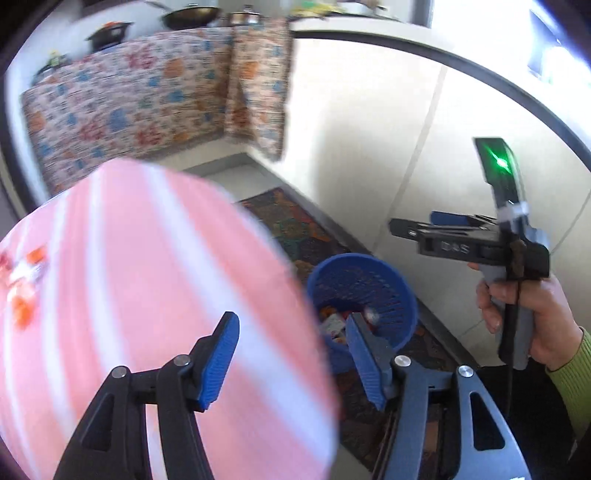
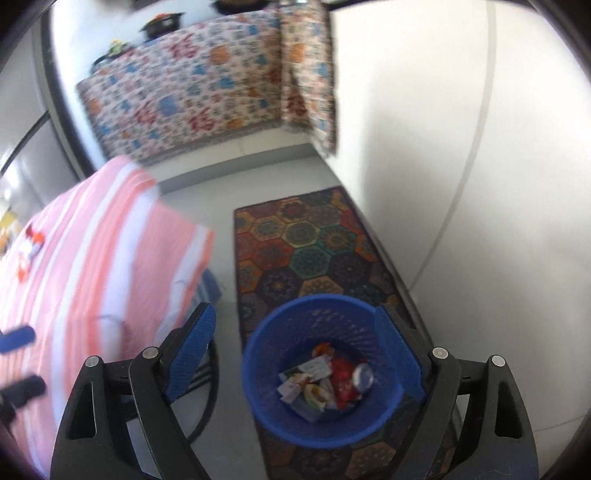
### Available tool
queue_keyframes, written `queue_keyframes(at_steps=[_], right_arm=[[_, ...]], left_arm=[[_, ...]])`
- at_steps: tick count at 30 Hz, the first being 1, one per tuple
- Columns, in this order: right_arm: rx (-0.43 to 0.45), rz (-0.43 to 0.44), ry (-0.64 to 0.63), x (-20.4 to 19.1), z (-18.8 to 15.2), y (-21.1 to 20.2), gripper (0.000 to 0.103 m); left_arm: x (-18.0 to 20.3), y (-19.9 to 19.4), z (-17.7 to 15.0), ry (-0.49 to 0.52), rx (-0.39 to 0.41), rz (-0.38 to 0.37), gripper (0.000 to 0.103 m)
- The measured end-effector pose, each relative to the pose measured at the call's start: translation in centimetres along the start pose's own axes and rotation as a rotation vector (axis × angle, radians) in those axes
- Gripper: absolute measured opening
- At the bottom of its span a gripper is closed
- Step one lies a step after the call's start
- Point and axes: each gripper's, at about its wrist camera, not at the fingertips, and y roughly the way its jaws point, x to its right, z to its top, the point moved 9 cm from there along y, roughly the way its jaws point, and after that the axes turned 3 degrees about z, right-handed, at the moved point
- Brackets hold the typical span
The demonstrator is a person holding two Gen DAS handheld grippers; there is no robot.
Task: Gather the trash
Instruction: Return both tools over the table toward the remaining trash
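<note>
A blue mesh trash basket (image 2: 325, 406) stands on a patterned rug; it holds several wrappers (image 2: 325, 380), red, white and silver. It also shows in the left wrist view (image 1: 369, 280). My right gripper (image 2: 295, 350) is open and empty, directly above the basket. It appears from the side in the left wrist view (image 1: 410, 225). My left gripper (image 1: 291, 350) is open and empty over the edge of the pink striped table (image 1: 147, 277). Orange and white wrappers (image 1: 24, 280) lie at the table's far left, also seen in the right wrist view (image 2: 31, 243).
A hexagon-patterned rug (image 2: 314, 243) lies along the white wall (image 2: 424, 147). A counter draped in floral cloth (image 2: 192, 85) stands at the back with pots (image 1: 188, 16) on it. Grey floor (image 2: 229, 184) lies between table and rug.
</note>
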Motion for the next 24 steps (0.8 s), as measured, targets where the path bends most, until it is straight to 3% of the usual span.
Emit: queue_keyframes(at_steps=[8,13,16,17,18,21,24], right_arm=[[-0.007,0.257,-0.217,-20.3,-2.4,-2.0,0.091],[-0.056,0.316,-0.350,-30.4,-3.4,0.2,0.092],[-0.077,0.288,-0.388,-33.3,-3.5,2.9,0.092],[-0.081,0.269,-0.399,-33.9,-3.5,3.7,0.092],[-0.087,0.251,-0.409,-34.3,-3.6,4.5,0.092],[-0.107,0.241,-0.402,-35.0,-4.6,5.5,0.093],[-0.130,0.238,-0.350,-34.1,-4.5,6.1,0.102]], left_arm=[[-18.9,-6.1,-6.6,-0.193,-0.023,0.313,0.062],[-28.7,-7.5,-9.5,-0.308,-0.044,0.459,0.062],[-32.1,-7.4,-10.8,-0.380,-0.055,0.480,0.062],[-32.4,-7.4,-11.1,-0.401,-0.052,0.470,0.066],[-32.5,-7.8,-11.3,-0.421,-0.034,0.460,0.071],[-31.8,-8.4,-11.6,-0.426,-0.019,0.459,0.072],[-31.4,-8.0,-11.2,-0.413,-0.028,0.463,0.077]])
